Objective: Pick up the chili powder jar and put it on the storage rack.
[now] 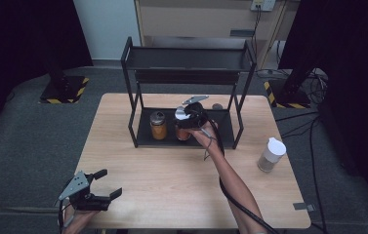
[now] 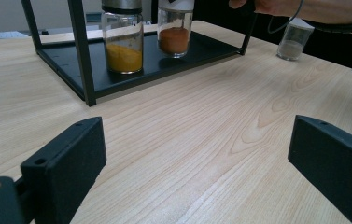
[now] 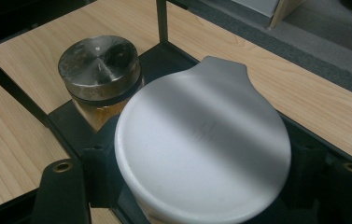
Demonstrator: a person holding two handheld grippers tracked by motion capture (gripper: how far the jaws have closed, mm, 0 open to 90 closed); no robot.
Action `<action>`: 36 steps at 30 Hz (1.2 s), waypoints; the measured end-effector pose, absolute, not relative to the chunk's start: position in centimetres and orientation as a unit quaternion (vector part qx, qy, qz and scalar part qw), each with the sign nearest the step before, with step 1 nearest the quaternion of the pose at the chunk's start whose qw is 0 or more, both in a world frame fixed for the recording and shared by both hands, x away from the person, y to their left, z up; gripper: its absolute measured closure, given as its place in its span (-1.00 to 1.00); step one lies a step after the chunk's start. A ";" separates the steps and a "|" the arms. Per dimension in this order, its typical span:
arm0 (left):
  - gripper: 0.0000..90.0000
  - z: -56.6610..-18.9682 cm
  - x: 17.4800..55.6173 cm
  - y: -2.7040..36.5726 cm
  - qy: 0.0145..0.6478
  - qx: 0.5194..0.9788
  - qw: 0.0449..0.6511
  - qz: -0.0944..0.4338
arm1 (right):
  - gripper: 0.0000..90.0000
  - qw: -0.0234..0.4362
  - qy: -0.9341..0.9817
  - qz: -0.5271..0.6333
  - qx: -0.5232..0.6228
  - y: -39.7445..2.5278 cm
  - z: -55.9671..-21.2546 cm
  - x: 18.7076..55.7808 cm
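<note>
A black two-tier rack point(image 1: 132, 87) stands at the back of the wooden table. On its lower shelf a metal-lidded jar of yellow powder point(image 1: 158, 125) sits at the left. Beside it, a white-lidded jar of orange-red powder point(image 1: 182, 132) rests on the shelf, and my right gripper point(image 1: 191, 118) is shut around it just under the lid. In the right gripper view the white lid point(image 3: 201, 144) sits between the black jaws, with the metal-lidded jar point(image 3: 100, 65) behind it. My left gripper point(image 1: 111, 182) hovers open over the table's front left corner, its jaws wide apart point(image 2: 201, 163).
A third jar with a white lid and grey contents point(image 1: 271, 155) stands alone near the table's right edge. The rack's upper shelf point(image 1: 186, 58) overhangs the jars. The rack's front left post point(image 2: 82, 56) stands ahead of the left gripper.
</note>
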State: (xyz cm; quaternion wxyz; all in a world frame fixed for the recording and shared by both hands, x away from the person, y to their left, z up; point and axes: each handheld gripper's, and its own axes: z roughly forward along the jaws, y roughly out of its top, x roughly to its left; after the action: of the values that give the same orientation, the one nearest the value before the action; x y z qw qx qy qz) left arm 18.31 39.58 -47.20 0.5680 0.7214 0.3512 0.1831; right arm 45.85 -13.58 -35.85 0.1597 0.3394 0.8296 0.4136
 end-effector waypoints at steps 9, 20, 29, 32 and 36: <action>-0.93 -47.2 18.3 39.6 0.351 0.722 0.568 0.183 | -0.32 0.153 0.829 0.414 0.342 -13.7 -36.3 46.4; -0.93 -47.2 18.3 39.6 0.351 0.722 0.568 0.182 | -0.32 0.152 0.828 0.417 0.342 -13.9 -36.7 46.5; -0.93 -47.2 18.3 39.6 0.349 0.723 0.568 0.182 | -0.37 0.156 0.823 0.428 0.340 -14.2 -37.2 46.1; -0.93 -47.2 18.3 39.6 0.348 0.724 0.567 0.183 | -0.50 0.156 0.819 0.435 0.340 -14.5 -37.5 46.0; -0.93 -47.2 18.4 39.5 0.348 0.723 0.568 0.182 | -0.71 0.152 0.807 0.455 0.344 -15.3 -37.7 45.9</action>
State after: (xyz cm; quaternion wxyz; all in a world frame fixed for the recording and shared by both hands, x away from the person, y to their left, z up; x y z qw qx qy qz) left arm 18.37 39.53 -47.20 0.5680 0.7234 0.3477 0.1820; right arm 45.88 -15.33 -37.74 0.1522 0.3436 0.8071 0.4553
